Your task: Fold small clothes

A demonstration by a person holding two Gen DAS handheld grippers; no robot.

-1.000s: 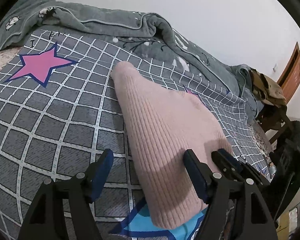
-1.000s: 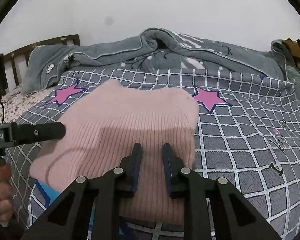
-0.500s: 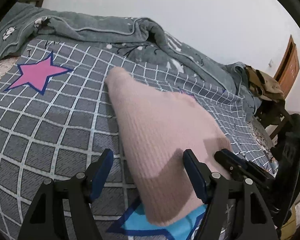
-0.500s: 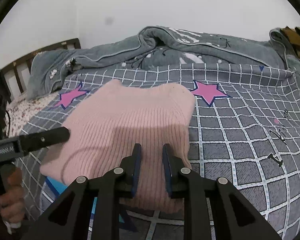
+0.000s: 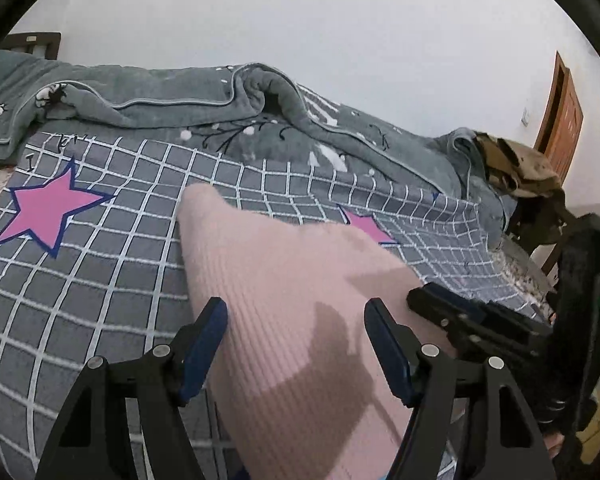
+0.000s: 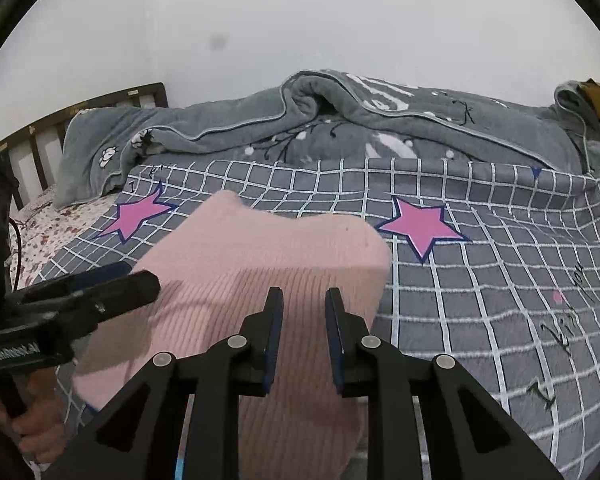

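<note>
A folded pink ribbed knit garment (image 5: 284, 296) lies on the grey checked bedspread (image 5: 100, 272); it also shows in the right wrist view (image 6: 268, 264). My left gripper (image 5: 296, 312) is open, its jaws wide apart above the garment's near part, holding nothing. My right gripper (image 6: 302, 304) hovers over the garment's near edge with its jaws a narrow gap apart and nothing between them. The right gripper appears at the right of the left wrist view (image 5: 460, 312); the left gripper appears at the left of the right wrist view (image 6: 100, 288).
A rumpled grey blanket (image 6: 340, 120) lies along the back of the bed by the wall. Pink stars (image 6: 420, 224) mark the bedspread. A wooden headboard (image 6: 80, 116) is at the left, a chair with brown clothes (image 5: 520, 168) and a door at the right.
Both grippers have shifted over the garment. The right gripper's jaws have opened a little wider. The garment lies the same.
</note>
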